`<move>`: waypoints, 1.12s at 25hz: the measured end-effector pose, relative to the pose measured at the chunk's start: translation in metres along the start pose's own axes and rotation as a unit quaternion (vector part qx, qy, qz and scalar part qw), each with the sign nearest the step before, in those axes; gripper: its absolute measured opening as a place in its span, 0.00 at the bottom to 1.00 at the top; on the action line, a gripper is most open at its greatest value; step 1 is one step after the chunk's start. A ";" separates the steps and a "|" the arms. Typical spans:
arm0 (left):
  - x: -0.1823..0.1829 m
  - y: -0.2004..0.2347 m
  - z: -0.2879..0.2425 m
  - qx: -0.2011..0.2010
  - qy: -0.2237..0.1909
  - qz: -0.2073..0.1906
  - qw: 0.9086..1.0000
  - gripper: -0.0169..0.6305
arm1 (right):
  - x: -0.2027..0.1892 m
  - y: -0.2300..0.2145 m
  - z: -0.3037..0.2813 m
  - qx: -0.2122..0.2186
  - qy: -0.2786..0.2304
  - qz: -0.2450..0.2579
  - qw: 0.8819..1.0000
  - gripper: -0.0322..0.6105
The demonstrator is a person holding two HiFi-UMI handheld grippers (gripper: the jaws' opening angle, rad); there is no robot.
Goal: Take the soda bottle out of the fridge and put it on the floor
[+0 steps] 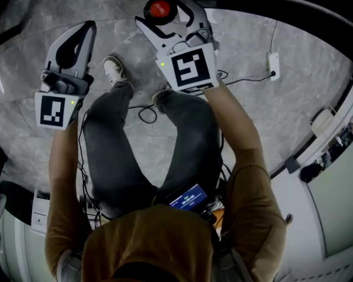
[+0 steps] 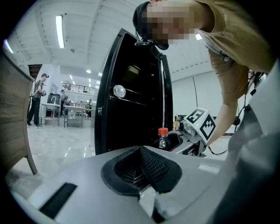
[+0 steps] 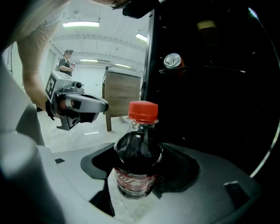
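Note:
The soda bottle (image 3: 138, 157), dark cola with a red cap and a red label, stands upright between the jaws of my right gripper (image 3: 139, 169), which is shut on it. In the head view its red cap (image 1: 159, 9) shows between that gripper's (image 1: 165, 15) fingers, above the grey marble floor (image 1: 127, 38). My left gripper (image 1: 81, 32) hangs beside it to the left, shut with nothing held; its black pads meet (image 2: 142, 168). The left gripper view also shows the bottle (image 2: 162, 138) in front of the black fridge (image 2: 131, 109). The fridge's dark inside (image 3: 210, 87) fills the right gripper view.
A can (image 3: 172, 60) lies on a fridge shelf. The person's shoe (image 1: 115, 69) and legs stand below the grippers. Black cables (image 1: 146, 113) and a white plug box (image 1: 272, 65) lie on the floor. A wooden cabinet (image 3: 122, 94) stands beyond, with people (image 2: 37, 98) far off.

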State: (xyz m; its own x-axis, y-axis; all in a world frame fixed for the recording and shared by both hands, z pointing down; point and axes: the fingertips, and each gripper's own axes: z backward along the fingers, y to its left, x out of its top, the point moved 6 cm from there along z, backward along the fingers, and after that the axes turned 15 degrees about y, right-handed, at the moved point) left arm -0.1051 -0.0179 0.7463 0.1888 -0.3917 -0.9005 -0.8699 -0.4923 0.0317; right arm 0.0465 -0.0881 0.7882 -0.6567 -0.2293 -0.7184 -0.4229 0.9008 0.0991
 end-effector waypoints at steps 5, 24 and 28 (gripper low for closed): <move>-0.040 0.011 -0.022 -0.016 0.012 -0.007 1.000 0.03 | -0.032 0.004 -0.047 0.012 0.017 0.003 1.000 0.52; -0.152 0.022 -0.104 -0.083 0.055 -0.015 0.995 0.03 | -0.143 -0.010 -0.165 0.052 0.059 0.067 0.995 0.52; -0.166 0.019 -0.121 -0.103 0.052 -0.052 0.992 0.03 | -0.166 -0.007 -0.187 0.057 0.054 0.068 0.995 0.52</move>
State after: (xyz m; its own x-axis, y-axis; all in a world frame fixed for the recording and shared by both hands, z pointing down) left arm -0.0975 -0.0566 0.9490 0.3281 -0.4023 -0.8547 -0.7330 -0.6791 0.0382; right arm 0.0419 -0.1255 1.0351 -0.7691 -0.1353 -0.6246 -0.2556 0.9609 0.1066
